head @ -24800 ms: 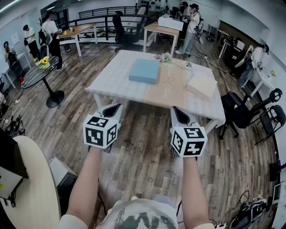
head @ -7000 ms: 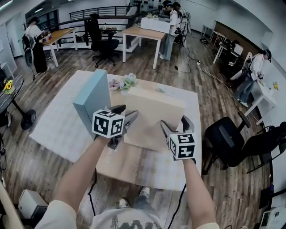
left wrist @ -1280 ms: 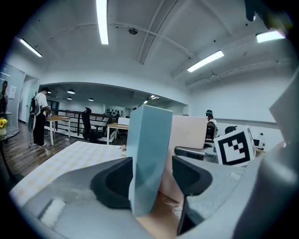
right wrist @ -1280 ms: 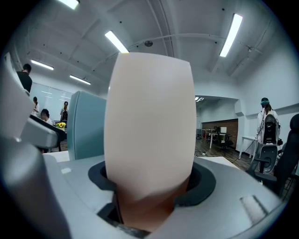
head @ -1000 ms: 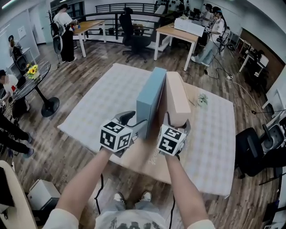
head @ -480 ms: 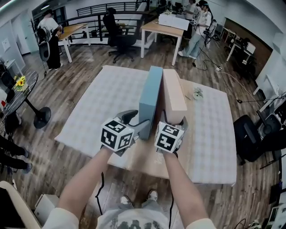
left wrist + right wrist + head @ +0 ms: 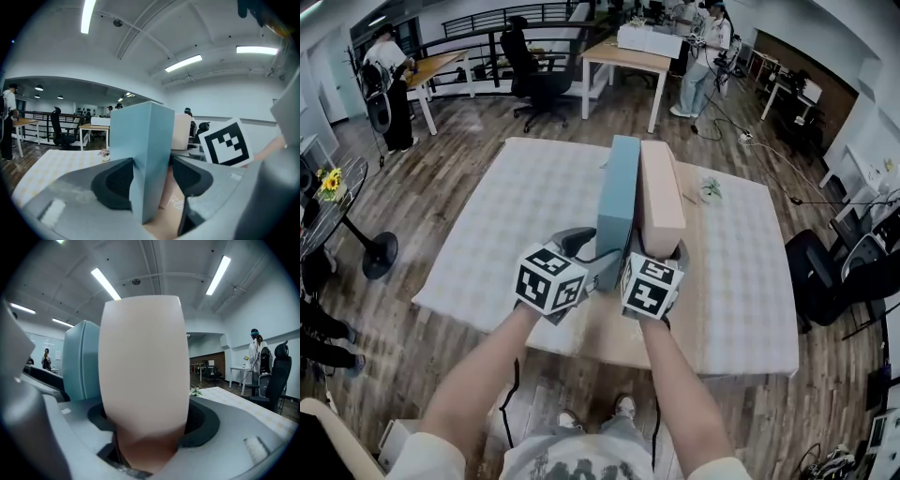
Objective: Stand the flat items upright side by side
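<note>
Two flat boxes stand on edge side by side on the table (image 7: 516,216), touching: a blue box (image 7: 619,202) on the left and a beige box (image 7: 660,197) on the right. My left gripper (image 7: 592,255) holds the near end of the blue box (image 7: 140,154), with that end between its pads (image 7: 115,183). My right gripper (image 7: 658,253) grips the near end of the beige box (image 7: 143,362), which fills the space between its pads. Its jaws are opening. In the right gripper view the blue box (image 7: 82,362) shows just to the left.
A small flower sprig (image 7: 710,190) lies on the table right of the boxes. Black chairs (image 7: 825,272) stand off the table's right side and a round side table (image 7: 328,206) on the left. Desks and several people fill the back of the room.
Both boxes stay upright together with my grippers at their near ends. Only the head view has shifted a little.
</note>
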Motion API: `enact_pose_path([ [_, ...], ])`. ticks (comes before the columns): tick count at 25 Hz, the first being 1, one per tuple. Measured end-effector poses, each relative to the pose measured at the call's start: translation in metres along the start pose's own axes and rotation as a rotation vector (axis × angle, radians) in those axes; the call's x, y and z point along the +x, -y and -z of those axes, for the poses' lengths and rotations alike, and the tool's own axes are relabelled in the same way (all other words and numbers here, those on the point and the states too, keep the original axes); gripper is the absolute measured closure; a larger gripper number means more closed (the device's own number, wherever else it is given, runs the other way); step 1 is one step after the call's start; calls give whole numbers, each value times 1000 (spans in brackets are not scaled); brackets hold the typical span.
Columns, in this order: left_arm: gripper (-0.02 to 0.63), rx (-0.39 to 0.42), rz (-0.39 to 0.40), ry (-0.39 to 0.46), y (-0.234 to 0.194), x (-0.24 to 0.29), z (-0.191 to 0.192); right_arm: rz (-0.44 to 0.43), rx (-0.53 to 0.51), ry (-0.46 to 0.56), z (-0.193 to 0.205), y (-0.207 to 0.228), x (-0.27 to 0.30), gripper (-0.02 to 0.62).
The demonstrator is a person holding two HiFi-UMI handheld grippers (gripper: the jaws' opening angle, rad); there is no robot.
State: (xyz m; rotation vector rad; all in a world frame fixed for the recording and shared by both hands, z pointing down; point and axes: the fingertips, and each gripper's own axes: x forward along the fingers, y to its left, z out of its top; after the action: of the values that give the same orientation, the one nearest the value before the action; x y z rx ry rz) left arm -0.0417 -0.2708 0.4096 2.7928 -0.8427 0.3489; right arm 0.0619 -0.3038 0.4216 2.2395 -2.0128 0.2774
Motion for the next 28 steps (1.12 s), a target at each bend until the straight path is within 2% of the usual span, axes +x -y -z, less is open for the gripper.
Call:
enact_pose_path([
  [4, 337, -2, 2, 2, 1, 1, 0, -39, 13, 8, -2, 0, -6, 267],
  [10, 337, 0, -1, 10, 2, -1, -5, -146, 11, 29, -9, -5, -22, 264],
  [22, 337, 3, -25, 1, 5, -5, -7, -407, -81, 13, -15, -7, -57, 270],
  [28, 337, 2, -34, -1, 5, -3, -7, -487, -116, -15, -14, 9, -62, 290],
])
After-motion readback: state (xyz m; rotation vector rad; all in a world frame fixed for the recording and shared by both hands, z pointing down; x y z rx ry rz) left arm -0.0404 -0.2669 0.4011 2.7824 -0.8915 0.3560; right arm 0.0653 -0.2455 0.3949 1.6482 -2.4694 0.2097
